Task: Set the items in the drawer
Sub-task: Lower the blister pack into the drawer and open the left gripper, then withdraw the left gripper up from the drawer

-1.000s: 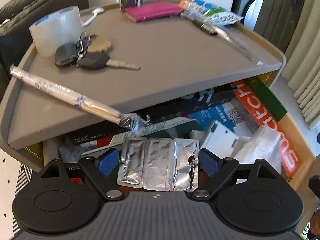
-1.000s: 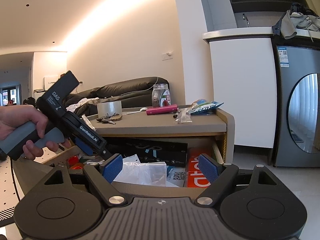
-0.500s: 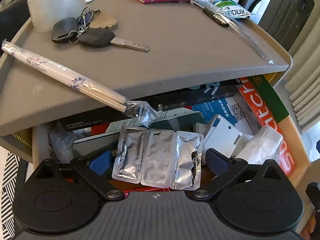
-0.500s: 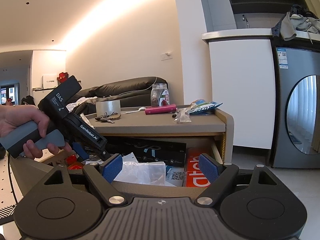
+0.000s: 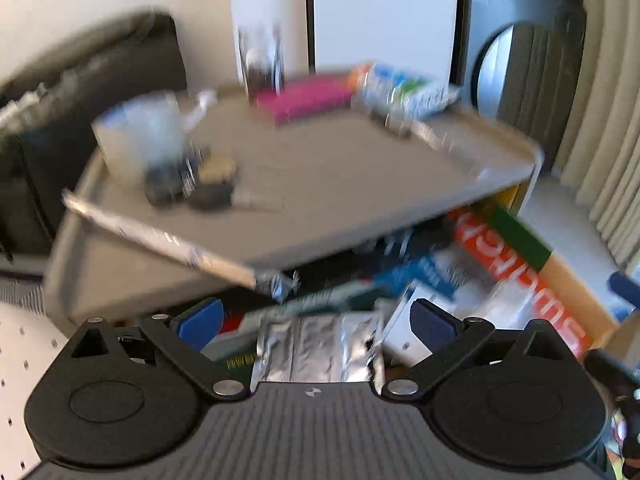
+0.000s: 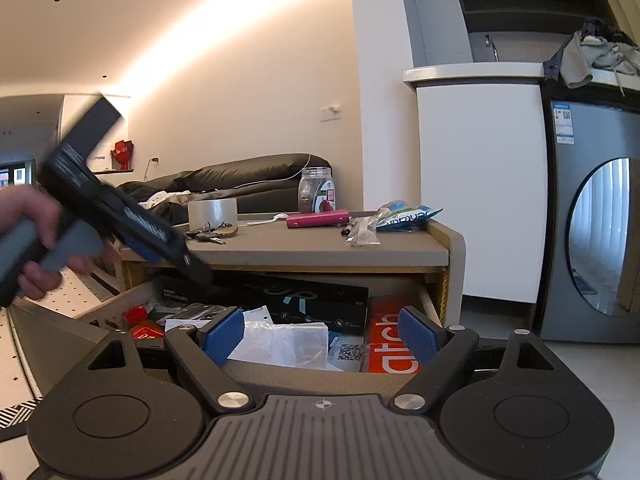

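— While our left gripper (image 5: 316, 320) gapes empty, where lies the foil blister pack (image 5: 316, 350)?
— Loose below its fingers, in the drawer (image 6: 304, 376); our right gripper (image 6: 320, 334) is likewise spread, empty.

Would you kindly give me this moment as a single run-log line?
left gripper: open, above blister pack | blister pack: lying in open drawer | right gripper: open, empty, at drawer front | left view: motion-blurred
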The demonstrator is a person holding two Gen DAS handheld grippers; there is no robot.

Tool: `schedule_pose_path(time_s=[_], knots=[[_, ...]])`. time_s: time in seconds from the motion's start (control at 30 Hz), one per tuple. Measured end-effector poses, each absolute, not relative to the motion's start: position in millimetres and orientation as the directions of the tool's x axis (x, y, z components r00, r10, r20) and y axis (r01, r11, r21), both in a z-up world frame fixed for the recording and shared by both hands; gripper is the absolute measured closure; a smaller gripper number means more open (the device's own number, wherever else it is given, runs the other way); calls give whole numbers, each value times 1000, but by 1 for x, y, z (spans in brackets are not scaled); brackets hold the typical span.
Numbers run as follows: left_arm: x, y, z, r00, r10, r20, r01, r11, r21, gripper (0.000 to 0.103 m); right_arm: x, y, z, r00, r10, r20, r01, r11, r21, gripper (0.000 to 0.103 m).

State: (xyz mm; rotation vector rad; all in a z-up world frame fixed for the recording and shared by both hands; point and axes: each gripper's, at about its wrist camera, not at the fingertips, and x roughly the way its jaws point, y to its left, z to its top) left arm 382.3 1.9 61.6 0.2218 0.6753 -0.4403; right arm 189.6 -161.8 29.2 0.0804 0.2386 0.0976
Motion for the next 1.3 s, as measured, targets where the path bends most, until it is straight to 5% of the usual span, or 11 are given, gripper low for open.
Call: schedule_pose_path(time_s=[0.17, 0.73, 1.17, 1.3], knots=[[363, -2, 70, 791, -260, -554, 386, 914, 121, 0, 191, -160, 29, 968, 95, -233, -76, 993, 88, 13], [304, 24, 58, 897, -212, -388, 253, 966, 58, 0, 196, -153, 28, 969, 47, -244, -29, 997, 75, 9], [266, 32, 57, 915, -199, -351, 227, 973, 38, 0, 204, -151, 37, 946, 15, -324, 13, 997, 83, 13], [252, 33, 58, 924, -181, -336, 213, 975, 61, 0, 188, -159, 46, 964, -17, -264, 49, 992, 118, 13]])
